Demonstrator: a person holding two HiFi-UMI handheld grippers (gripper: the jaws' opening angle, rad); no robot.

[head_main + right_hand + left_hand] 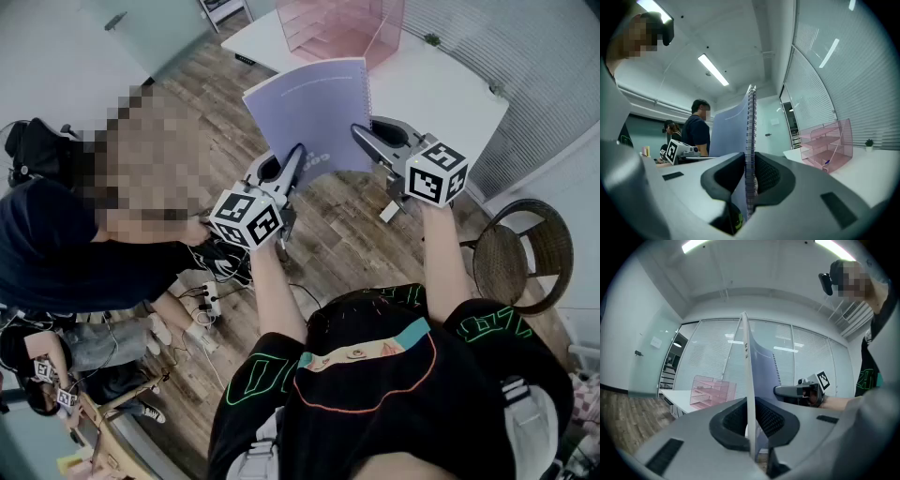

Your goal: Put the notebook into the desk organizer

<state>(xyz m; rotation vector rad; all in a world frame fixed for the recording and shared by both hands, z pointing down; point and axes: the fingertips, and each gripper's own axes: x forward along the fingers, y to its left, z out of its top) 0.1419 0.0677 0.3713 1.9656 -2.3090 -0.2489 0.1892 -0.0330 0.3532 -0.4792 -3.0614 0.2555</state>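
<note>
The left gripper [289, 169] has its jaws shut on the plain, open edge of the notebook [314, 108]. The right gripper [367, 139] has its jaws clamped on the opposite, wire-bound edge. Between them the notebook hangs in the air, cover facing the person, above the wooden floor [347, 230] and short of the desk [445, 89].

It looks thin and light, with smooth covers that could slide in the pads, and its sheets would likely sag or fan open if held by one corner. The wire spine is probably its stiffest part. Holding it low on both side edges, as now, seems sound, since that leaves the far edge free to lead into a slot.

The left gripper view shows the sheet edge-on, pinched straight between the pads. It also shows the right gripper beyond the page. The right gripper view shows the wire coil sitting between its pads, which the head view does not make clear.

Only the head view shows the stretch of floor between the notebook and the desk. Farther off, the pink see-through desk organizer [337, 26] stands on the white desk. Its stacked tiers show plainly in the right gripper view, and one low tier holds a small blue thing too small to name. That view also shows a standing person [696, 133] behind the notebook.
</note>
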